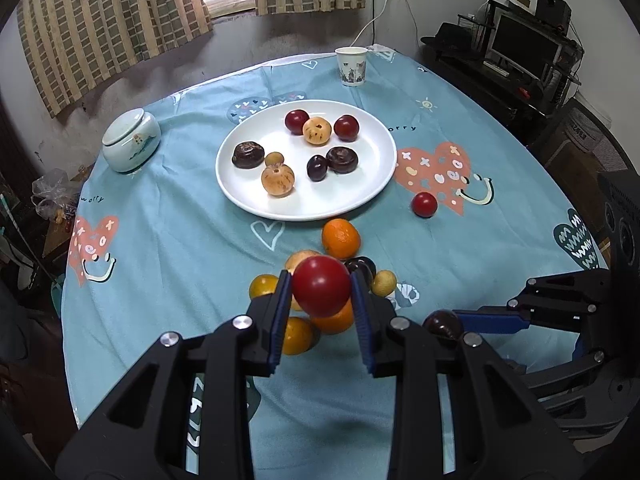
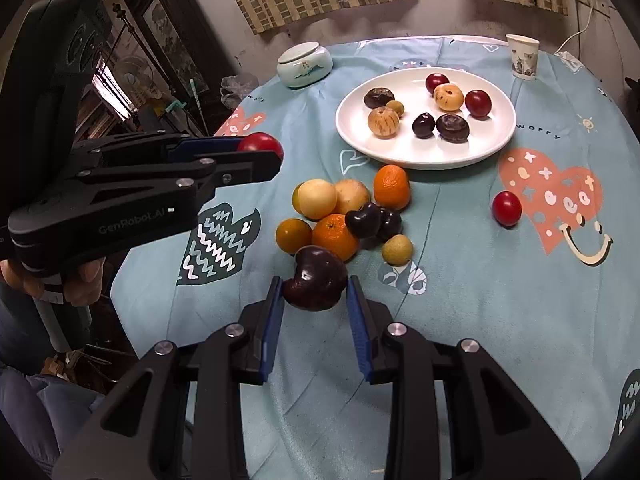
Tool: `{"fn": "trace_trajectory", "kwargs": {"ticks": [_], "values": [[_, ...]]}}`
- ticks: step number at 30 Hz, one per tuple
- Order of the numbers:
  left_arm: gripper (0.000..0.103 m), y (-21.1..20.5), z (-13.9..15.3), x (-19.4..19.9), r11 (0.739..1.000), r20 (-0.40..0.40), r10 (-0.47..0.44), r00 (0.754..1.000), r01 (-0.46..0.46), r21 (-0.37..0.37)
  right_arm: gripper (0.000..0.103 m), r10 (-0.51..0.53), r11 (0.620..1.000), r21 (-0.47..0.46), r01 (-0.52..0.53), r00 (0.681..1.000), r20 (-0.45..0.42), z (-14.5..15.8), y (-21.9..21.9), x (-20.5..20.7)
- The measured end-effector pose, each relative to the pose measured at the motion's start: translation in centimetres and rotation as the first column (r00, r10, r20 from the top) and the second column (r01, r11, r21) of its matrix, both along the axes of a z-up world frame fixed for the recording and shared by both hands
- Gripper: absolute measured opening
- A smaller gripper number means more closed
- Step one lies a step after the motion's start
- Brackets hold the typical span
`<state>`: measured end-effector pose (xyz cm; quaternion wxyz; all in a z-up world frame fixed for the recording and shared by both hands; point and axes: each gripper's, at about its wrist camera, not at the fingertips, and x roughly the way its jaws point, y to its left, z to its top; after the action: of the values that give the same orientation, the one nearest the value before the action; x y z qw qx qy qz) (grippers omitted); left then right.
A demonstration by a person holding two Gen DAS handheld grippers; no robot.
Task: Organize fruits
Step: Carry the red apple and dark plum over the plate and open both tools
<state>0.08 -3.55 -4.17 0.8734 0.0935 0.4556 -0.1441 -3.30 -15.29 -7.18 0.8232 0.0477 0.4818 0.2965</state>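
My left gripper (image 1: 321,292) is shut on a red round fruit (image 1: 321,286) and holds it above a pile of loose fruit (image 2: 340,216) on the table; it also shows in the right wrist view (image 2: 260,152). My right gripper (image 2: 314,292) is shut on a dark purple fruit (image 2: 316,278), just in front of the pile; it shows in the left wrist view (image 1: 444,324). A white plate (image 1: 248,192) (image 2: 496,144) further back holds several red, tan and dark fruits. One red fruit (image 1: 425,204) (image 2: 507,208) lies alone to the plate's right.
A round table with a blue patterned cloth (image 1: 168,248). A pale lidded jar (image 1: 131,145) (image 2: 305,65) stands back left, a paper cup (image 1: 351,66) (image 2: 522,57) at the back. A desk with a monitor (image 1: 520,48) is beyond the table's right edge.
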Motion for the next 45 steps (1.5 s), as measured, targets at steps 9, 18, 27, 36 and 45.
{"fn": "trace_trajectory", "kwargs": {"ticks": [9, 18, 27, 36, 45], "values": [[0.03, 0.5, -0.4, 2.6, 1.0, -0.009, 0.022, 1.0, -0.022, 0.003, 0.032, 0.013, 1.0, 0.003, -0.013, 0.999, -0.033, -1.1, 0.0, 1.5], [0.03, 0.5, 0.3, 7.0, 0.999, 0.013, 0.033, 0.999, -0.033, 0.009, 0.032, -0.009, 1.0, -0.007, 0.009, 1.0, 0.0, -0.1, -1.0, 4.8], [0.03, 1.1, 0.5, 10.4, 0.998, 0.019, 0.064, 0.998, -0.064, 0.001, 0.032, -0.073, 0.997, -0.021, 0.074, 0.996, 0.058, 1.1, -1.9, 11.4], [0.03, -0.3, 0.0, 13.9, 0.998, 0.027, 0.053, 0.998, -0.054, 0.021, 0.032, -0.098, 0.993, -0.057, 0.103, 0.992, 0.083, 0.9, -1.9, 15.8], [0.03, -1.4, -2.3, 18.2, 0.998, -0.015, 0.054, 0.998, -0.053, 0.03, 0.033, -0.107, 0.979, -0.171, 0.112, 0.994, 0.038, -2.2, -1.3, 19.9]]}}
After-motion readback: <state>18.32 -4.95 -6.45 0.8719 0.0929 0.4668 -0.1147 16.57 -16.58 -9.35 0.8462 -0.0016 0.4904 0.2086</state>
